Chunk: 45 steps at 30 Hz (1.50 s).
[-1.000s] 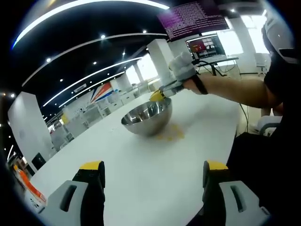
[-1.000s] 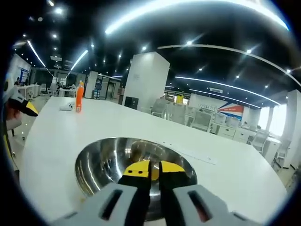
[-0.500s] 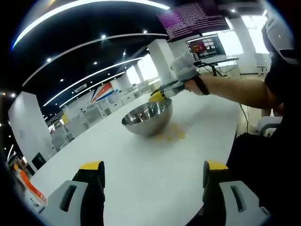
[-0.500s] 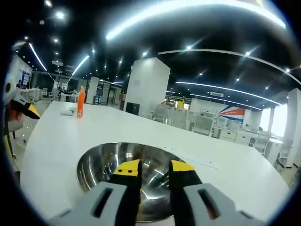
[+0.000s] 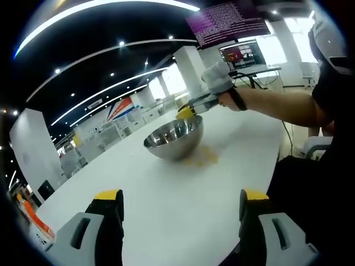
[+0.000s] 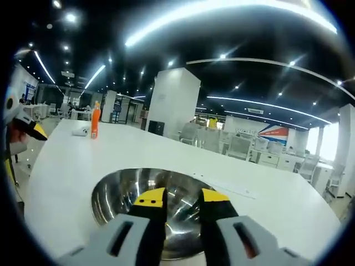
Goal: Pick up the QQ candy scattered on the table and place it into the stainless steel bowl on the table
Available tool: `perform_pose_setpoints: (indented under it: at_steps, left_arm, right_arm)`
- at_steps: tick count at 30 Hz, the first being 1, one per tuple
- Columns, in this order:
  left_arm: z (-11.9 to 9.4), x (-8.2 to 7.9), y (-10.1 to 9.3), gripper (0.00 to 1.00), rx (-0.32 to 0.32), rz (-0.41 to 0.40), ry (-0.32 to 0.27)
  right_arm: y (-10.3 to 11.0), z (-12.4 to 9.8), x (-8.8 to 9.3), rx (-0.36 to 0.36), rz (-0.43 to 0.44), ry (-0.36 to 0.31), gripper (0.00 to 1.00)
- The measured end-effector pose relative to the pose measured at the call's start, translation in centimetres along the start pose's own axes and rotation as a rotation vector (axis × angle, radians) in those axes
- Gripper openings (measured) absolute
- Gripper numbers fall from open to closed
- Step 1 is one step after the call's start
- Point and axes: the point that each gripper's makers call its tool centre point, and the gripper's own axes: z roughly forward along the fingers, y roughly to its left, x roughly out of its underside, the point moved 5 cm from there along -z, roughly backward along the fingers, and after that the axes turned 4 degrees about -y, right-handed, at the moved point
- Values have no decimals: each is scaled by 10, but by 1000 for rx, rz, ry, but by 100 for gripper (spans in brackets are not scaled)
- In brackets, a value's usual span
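The stainless steel bowl (image 5: 173, 137) serves as the landmark on the white table (image 5: 166, 205). Far to its left, at the table's edge in the right gripper view, stands an orange bottle (image 6: 95, 121), and the bowl (image 6: 116, 194) itself is a polished, round-sided shell that mirrors the ceiling lights. The left gripper (image 5: 176, 221) hangs well back from the bowl with its yellow-tipped jaws spread wide and nothing between them. The right gripper (image 5: 186, 112), seen from the left gripper view, sits just above the bowl's far rim; in its own view the right gripper (image 6: 182, 198) has its jaws parted over the bowl's hollow and holds nothing, so this looks like a drop just made. I cannot make out any candy inside the bowl among the reflections. Just right of the bowl's foot lies a loose scatter of small yellow QQ candy (image 5: 201, 158), soft-looking and blurred. Judging by that patch, much of the picking is left to do.
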Motion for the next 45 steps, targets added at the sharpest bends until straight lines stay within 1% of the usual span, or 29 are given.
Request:
perform_pose_setpoints:
  at_steps: [5,11,15,18,24,33,41,45]
  left_arm:
    - [0,0,1,87,0,3,-1]
    - [0,-1,0,87,1,7,-2]
    - [-1,-2,0,87,1,9,-4]
    - [-1,-3,0,87,0,10,-6]
    - [-2,-4,-1,87,1,11,-8]
    - [-4,-7,-2,86,-4,11,-16]
    - [-4,-6,-4,86,0,10,-13]
    - [-3,-6,-3,86,0,10,-14]
  right_arm:
    - [-4,-4,-7,10,0,-14,23]
    - [-4,-10,-24,13,-16,-47,23]
    - [-1,-17,-40,12,-46,-74,23]
    - [2,-23,-54,7,-53,-104,23]
    - [13,-35,-87,-17,-79,-175,23]
    - [29,-54,-125,-54,-109,-255,23]
    - [50,-74,-146,-102,-124,-314,23]
    - [64,-81,-151,-138,-139,-322,23]
